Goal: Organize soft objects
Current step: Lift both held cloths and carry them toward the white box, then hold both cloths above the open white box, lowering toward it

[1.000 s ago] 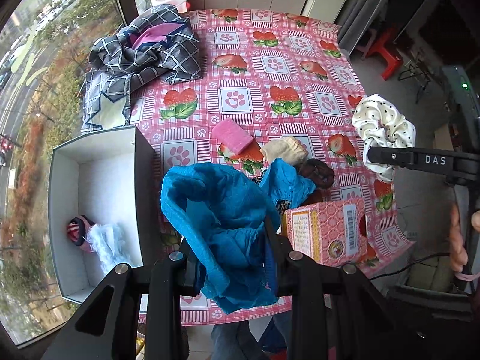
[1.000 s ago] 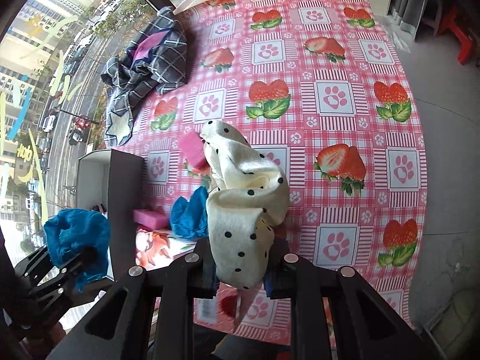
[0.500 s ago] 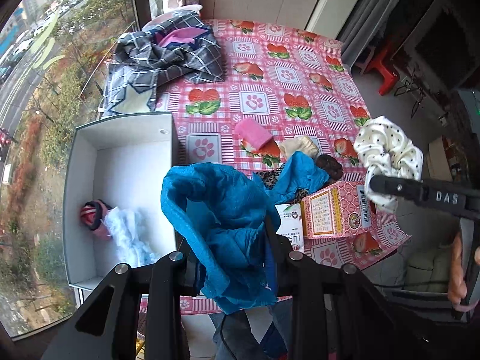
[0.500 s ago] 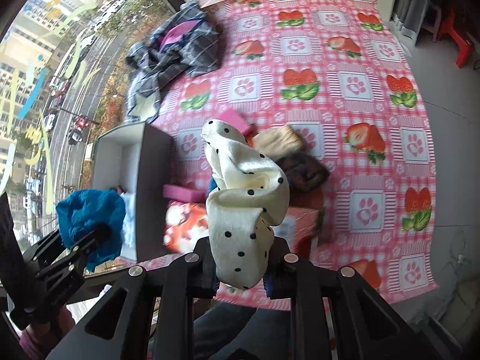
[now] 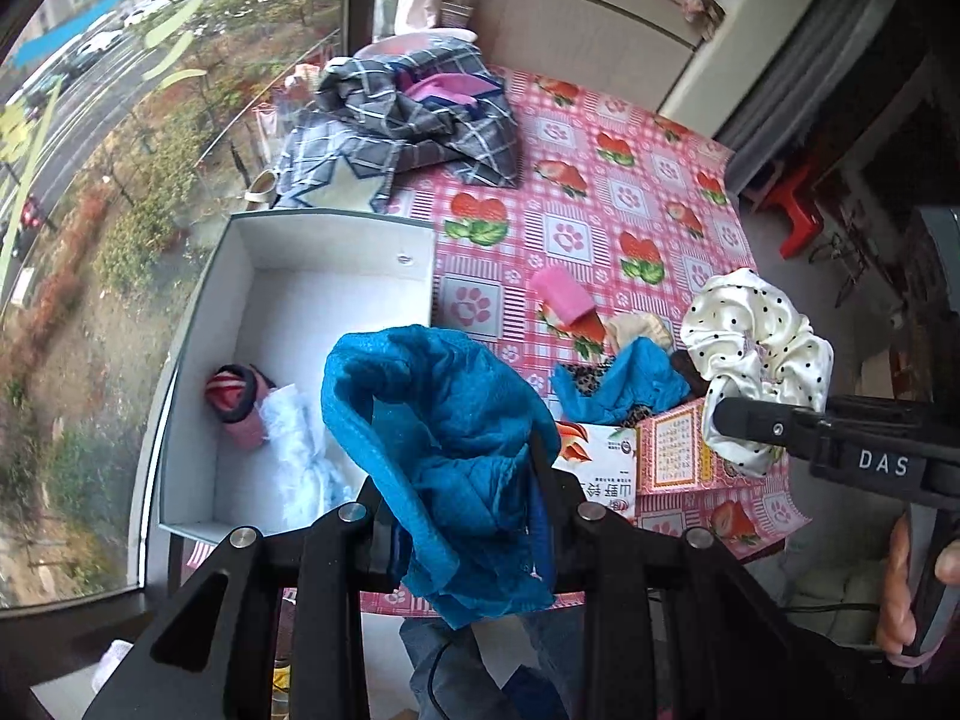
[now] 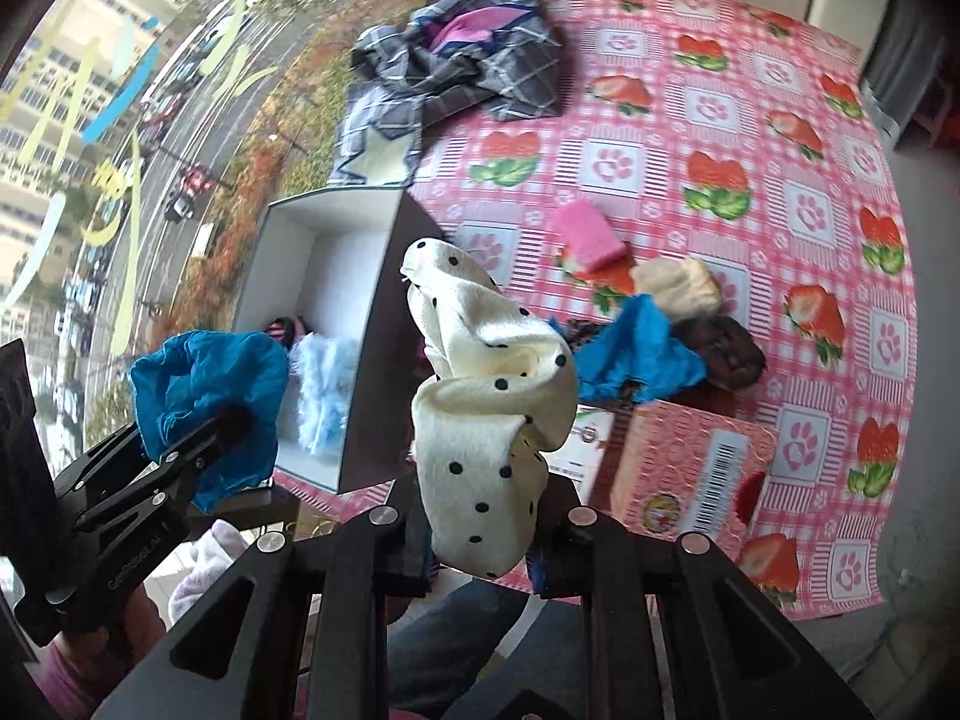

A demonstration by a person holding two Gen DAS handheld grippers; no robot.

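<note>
My left gripper [image 5: 462, 480] clamps a blue cloth [image 5: 432, 420] over the near edge of the white box [image 5: 240, 276]. My right gripper [image 6: 480, 516] pinches a polka-dot scrunchie [image 6: 486, 414] above the pink carton [image 6: 678, 468]. Beyond, a plaid garment [image 6: 480, 72] lies on the tablecloth [image 6: 810, 138].

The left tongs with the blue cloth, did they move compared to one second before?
Yes. The left tongs, shut on the blue cloth, moved toward the white box, which now lies more directly ahead of them.
</note>
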